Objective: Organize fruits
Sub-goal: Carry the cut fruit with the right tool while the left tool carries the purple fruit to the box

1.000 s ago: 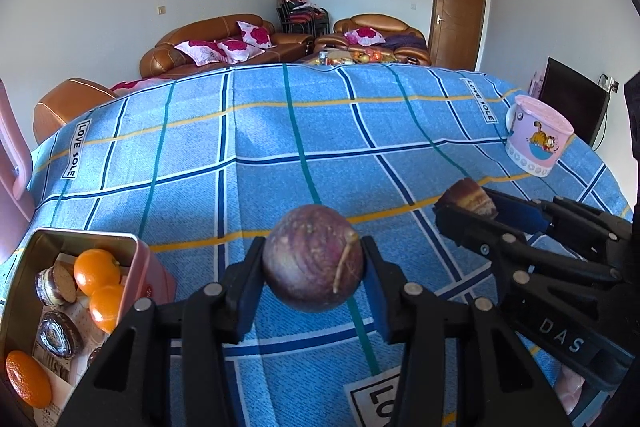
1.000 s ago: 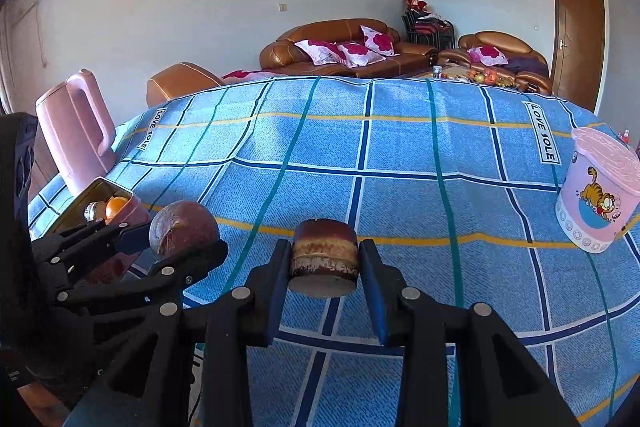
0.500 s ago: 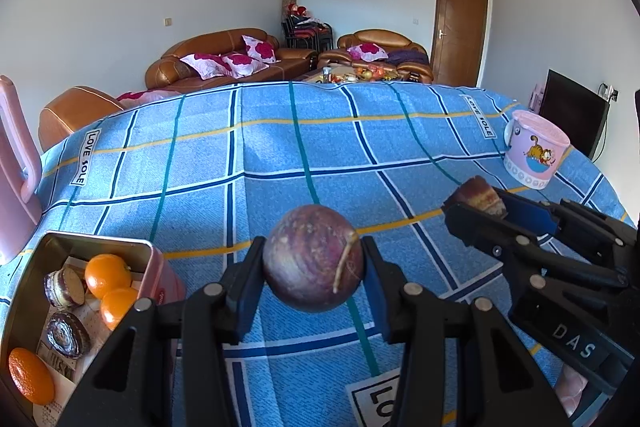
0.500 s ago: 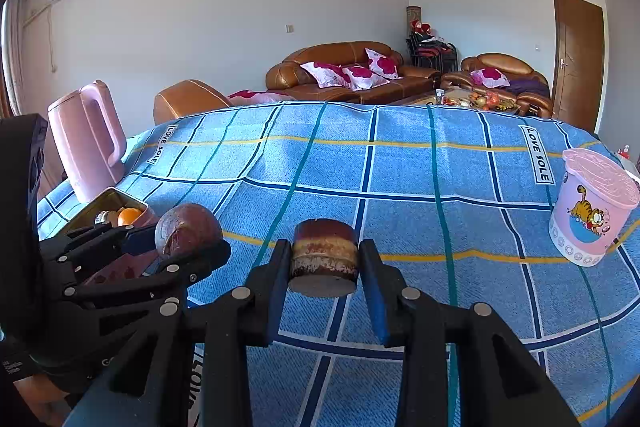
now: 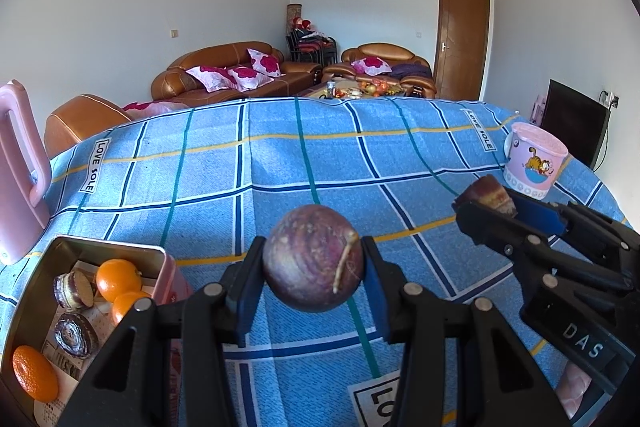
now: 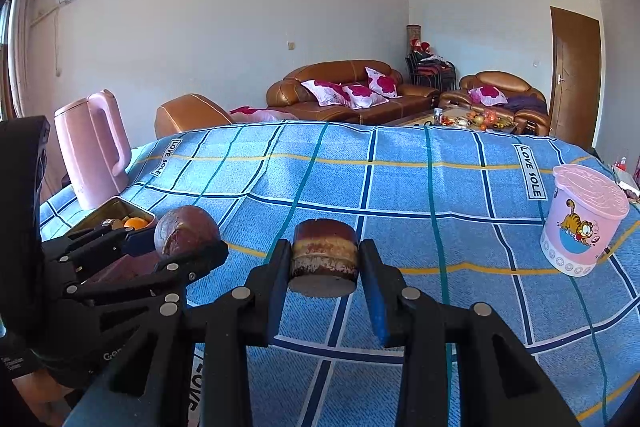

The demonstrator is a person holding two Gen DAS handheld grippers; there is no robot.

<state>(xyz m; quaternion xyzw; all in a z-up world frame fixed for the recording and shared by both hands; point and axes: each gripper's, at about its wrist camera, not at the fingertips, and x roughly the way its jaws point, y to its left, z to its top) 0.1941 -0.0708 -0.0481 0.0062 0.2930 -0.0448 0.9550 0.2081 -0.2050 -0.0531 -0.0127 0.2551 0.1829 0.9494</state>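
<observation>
Sunlight falls across a blue checked cloth (image 5: 280, 163) that covers the whole table, with brown sofas (image 5: 224, 67) and a wooden door (image 5: 462, 39) at the far end of the room. Above the cloth, the left gripper (image 5: 313, 265) is clamped on a round purple fruit (image 5: 313, 263), its dry stalk facing the camera. Just to its right, the right gripper (image 6: 323, 255) pinches a short, cut-ended chunk (image 6: 323, 253) (dark rind, paler bands along its side), held with one flat face down. Both are lifted clear of the cloth and sit side by side, close but apart.

Down at the left edge lies an open tin (image 5: 104, 251) with a pink outer wall. Inside it are three oranges (image 5: 119, 279) and two more cut chunks (image 5: 74, 291) on printed paper. Behind the tin stands a pink kettle (image 6: 94, 147). Far over on the right side of the table sits a pink tub (image 6: 582, 219) with a cartoon cat on it, lid on.
</observation>
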